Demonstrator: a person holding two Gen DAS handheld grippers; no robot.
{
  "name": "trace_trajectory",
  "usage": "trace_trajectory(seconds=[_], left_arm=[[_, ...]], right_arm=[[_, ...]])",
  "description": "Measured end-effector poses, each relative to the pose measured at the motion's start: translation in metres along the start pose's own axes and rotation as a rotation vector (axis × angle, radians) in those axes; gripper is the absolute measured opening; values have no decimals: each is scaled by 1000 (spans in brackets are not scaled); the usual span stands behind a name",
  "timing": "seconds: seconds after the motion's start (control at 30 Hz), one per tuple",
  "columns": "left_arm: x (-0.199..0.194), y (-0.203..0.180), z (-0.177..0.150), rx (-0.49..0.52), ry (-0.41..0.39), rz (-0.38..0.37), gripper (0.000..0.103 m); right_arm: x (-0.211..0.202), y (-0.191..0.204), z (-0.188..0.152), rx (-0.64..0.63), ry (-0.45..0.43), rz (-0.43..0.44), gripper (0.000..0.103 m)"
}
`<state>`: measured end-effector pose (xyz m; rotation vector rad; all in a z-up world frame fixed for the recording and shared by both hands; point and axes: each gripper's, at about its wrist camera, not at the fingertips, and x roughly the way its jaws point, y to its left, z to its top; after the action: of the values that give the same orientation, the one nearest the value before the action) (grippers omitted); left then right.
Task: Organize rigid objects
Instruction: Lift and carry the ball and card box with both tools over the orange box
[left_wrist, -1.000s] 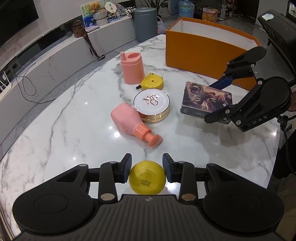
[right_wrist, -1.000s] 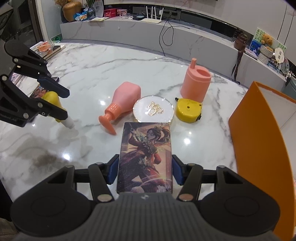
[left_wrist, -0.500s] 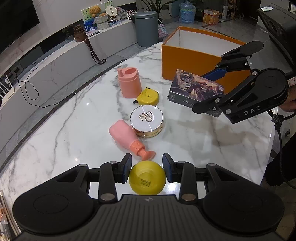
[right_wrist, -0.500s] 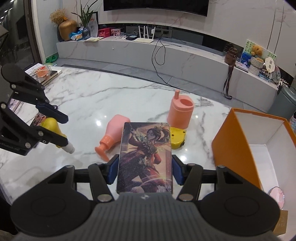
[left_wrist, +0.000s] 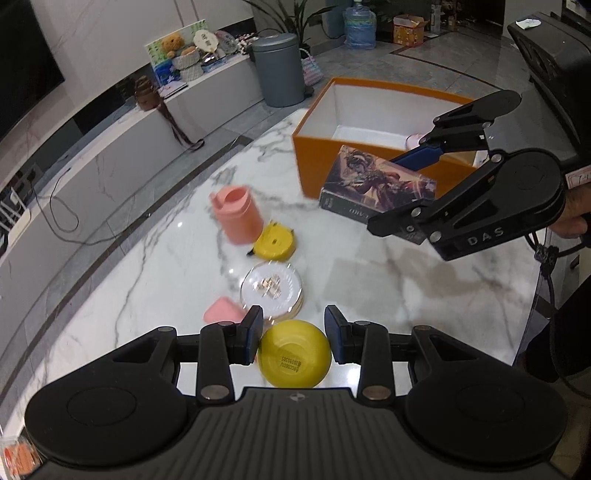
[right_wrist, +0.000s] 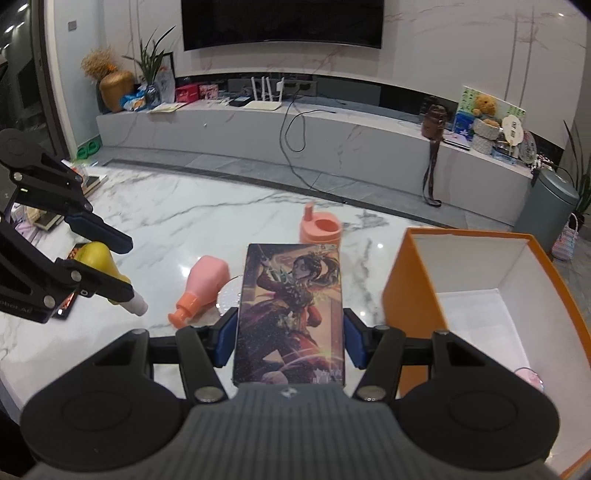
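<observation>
The right gripper (right_wrist: 290, 341) clamps a flat box (right_wrist: 290, 314) printed with a figure, held above the marble table (right_wrist: 207, 229) beside the open orange box (right_wrist: 491, 295). At left, the left gripper (right_wrist: 122, 266) grips a yellow bottle (right_wrist: 98, 260). Behind lie a pink bottle (right_wrist: 201, 286) on its side and an upright pink cup (right_wrist: 320, 229).

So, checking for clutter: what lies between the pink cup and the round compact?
A yellow tape measure, beside the pink cup and just short of the round compact, in the left wrist view.

Yellow bottle (left_wrist: 294, 352); orange box (left_wrist: 317, 162); marble table (left_wrist: 388, 280).
</observation>
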<state>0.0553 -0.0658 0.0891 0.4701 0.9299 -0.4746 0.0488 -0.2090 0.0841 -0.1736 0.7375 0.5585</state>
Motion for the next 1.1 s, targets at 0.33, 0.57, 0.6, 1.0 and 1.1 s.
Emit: trace_trajectory(seconds=[0.33, 0.57, 0.6, 1.0, 1.1], left_arm=[[7, -36, 53, 76, -25, -3, 41], [18, -54, 92, 123, -40, -13, 41], [20, -56, 97, 127, -43, -18, 41], [34, -76, 158, 176, -68, -61, 41], [45, -81, 170, 174, -71, -80, 41]], right_arm=[[-33, -40, -2, 68, -64, -54, 58], [-50, -79, -10, 147, -84, -107, 58], [-52, -85, -12, 157, -83, -118, 58], [-73, -136, -30, 259, -104, -190, 58], [-74, -148, -34, 285, -105, -209, 58]])
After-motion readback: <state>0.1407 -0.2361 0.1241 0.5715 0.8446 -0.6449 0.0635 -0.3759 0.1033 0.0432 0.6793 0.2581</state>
